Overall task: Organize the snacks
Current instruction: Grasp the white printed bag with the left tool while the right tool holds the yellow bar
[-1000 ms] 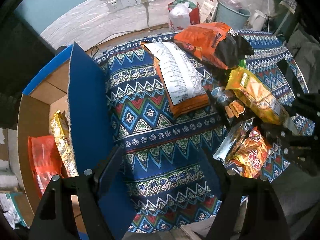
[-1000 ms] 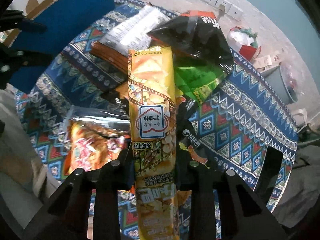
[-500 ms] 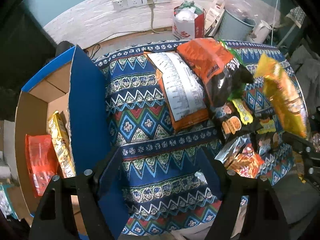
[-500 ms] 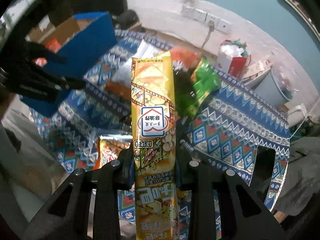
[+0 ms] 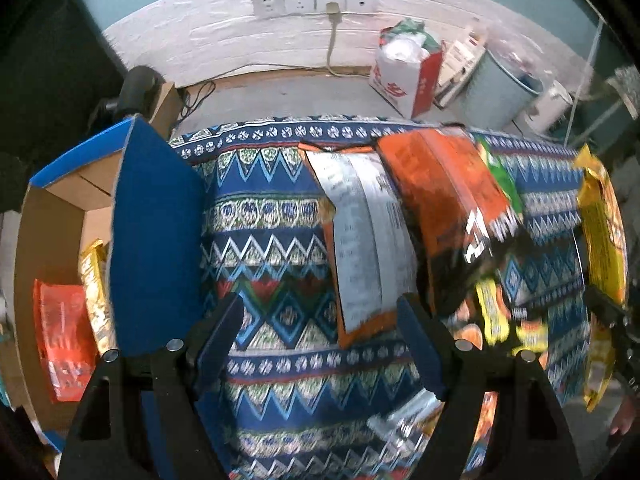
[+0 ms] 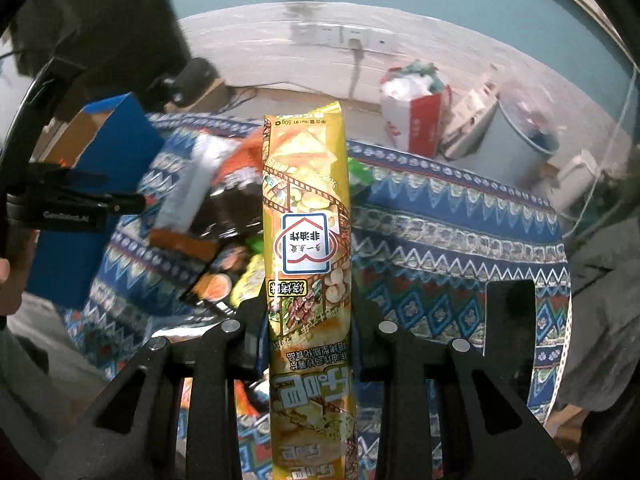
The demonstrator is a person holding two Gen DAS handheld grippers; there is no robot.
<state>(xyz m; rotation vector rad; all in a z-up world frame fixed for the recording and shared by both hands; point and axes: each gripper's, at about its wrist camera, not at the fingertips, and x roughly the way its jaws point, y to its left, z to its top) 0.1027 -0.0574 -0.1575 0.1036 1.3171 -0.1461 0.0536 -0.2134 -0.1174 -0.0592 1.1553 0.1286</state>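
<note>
I am clamping my right gripper (image 6: pixel 308 320) on a long yellow snack packet (image 6: pixel 306 240), its jaws pinching the packet's lower part so the rest is sticking straight out ahead of the fingers, held up off the patterned tablecloth (image 6: pixel 440 232). My left gripper (image 5: pixel 320 320) is hanging over the same cloth with its jaws spread wide and nothing between them. The other snacks are lying in a loose heap on the cloth: an orange bag with a white label (image 5: pixel 364 240), a second orange and black bag (image 5: pixel 452 200) partly overlapping a green packet (mostly hidden), and some small packets blurred at the heap's near end. At the cloth's left edge a blue cardboard box (image 5: pixel 152 232) is standing open, with a red packet (image 5: pixel 60 328) and a gold packet (image 5: pixel 94 288) lying inside it.
</note>
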